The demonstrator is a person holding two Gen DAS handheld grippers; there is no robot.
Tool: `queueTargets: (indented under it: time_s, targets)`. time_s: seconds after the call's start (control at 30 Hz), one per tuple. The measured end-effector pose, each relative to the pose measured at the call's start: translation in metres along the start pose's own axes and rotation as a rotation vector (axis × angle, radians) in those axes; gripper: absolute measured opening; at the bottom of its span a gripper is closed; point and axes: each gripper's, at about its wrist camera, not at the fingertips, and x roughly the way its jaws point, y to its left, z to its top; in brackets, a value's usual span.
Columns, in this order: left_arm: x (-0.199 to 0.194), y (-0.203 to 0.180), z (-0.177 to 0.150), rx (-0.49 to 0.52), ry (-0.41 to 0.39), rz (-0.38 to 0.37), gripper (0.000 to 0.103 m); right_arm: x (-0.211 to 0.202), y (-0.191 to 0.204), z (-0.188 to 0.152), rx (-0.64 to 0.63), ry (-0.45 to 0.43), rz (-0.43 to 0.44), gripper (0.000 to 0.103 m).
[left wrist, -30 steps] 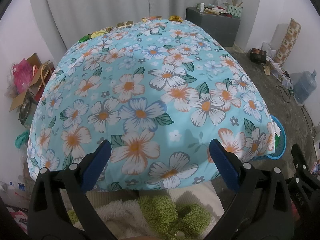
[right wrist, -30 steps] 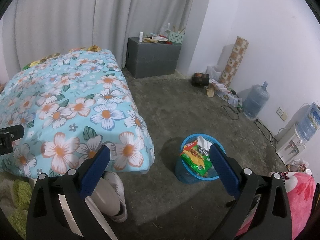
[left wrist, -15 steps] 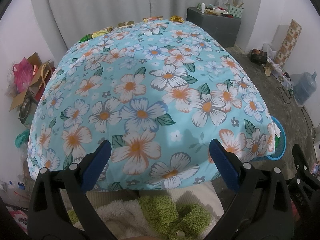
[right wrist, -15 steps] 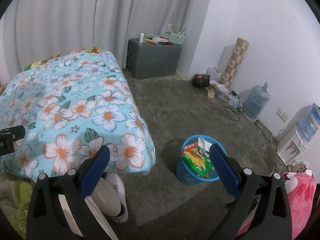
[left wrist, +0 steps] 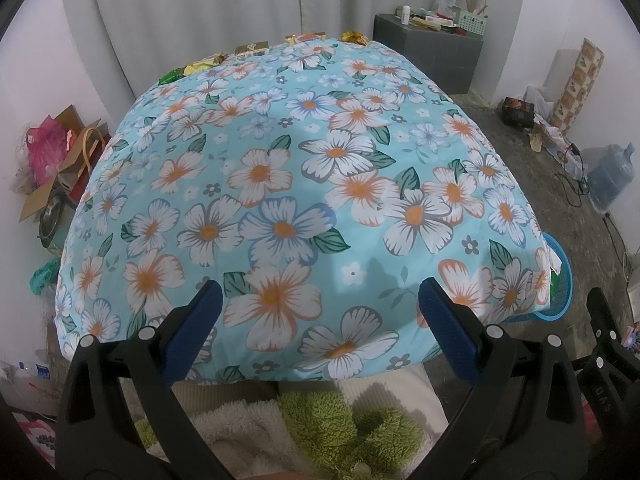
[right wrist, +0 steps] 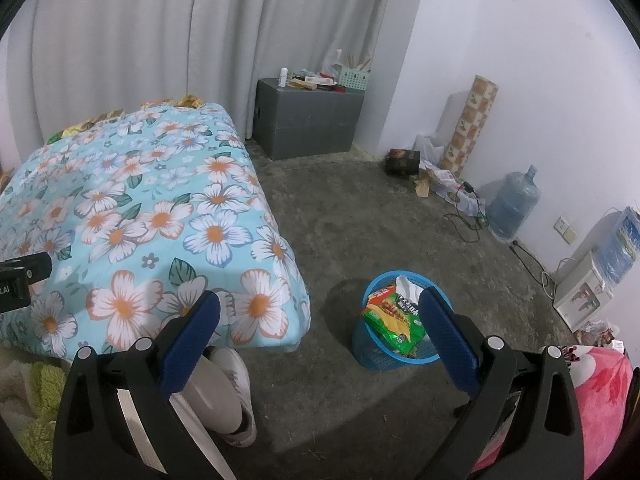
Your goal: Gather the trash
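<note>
Several snack wrappers (left wrist: 248, 49) lie in a row along the far edge of the floral bed cover (left wrist: 304, 184), by the curtain; the same wrappers (right wrist: 188, 101) show in the right wrist view. A blue trash basket (right wrist: 394, 356) stands on the floor beside the bed's near corner, holding a green snack bag (right wrist: 394, 320) and other wrappers. My left gripper (left wrist: 318, 332) hovers open over the near end of the bed, nothing between its blue pads. My right gripper (right wrist: 318, 330) is open and empty above the floor, the basket just behind its right finger.
A grey cabinet (right wrist: 308, 124) with small items stands by the curtain. A water jug (right wrist: 514, 204), cables and a dispenser (right wrist: 580, 296) line the right wall. Cardboard and bags (left wrist: 56, 160) pile left of the bed. A person's white shoe (right wrist: 236, 392) rests on the concrete floor.
Both views have shifted very slightly; the grippers stay open and empty, and nothing on the bed or in the basket has moved.
</note>
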Motion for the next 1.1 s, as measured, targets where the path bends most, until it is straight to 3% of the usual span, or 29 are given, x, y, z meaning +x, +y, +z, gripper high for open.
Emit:
queueTargets:
  time_s: [1.1]
  targets:
    - [-0.001, 0.0013, -0.0019, -0.002, 0.011, -0.002, 0.094, -0.0009, 0.0012, 0.0025, 0.014, -0.001, -0.007, 0.097]
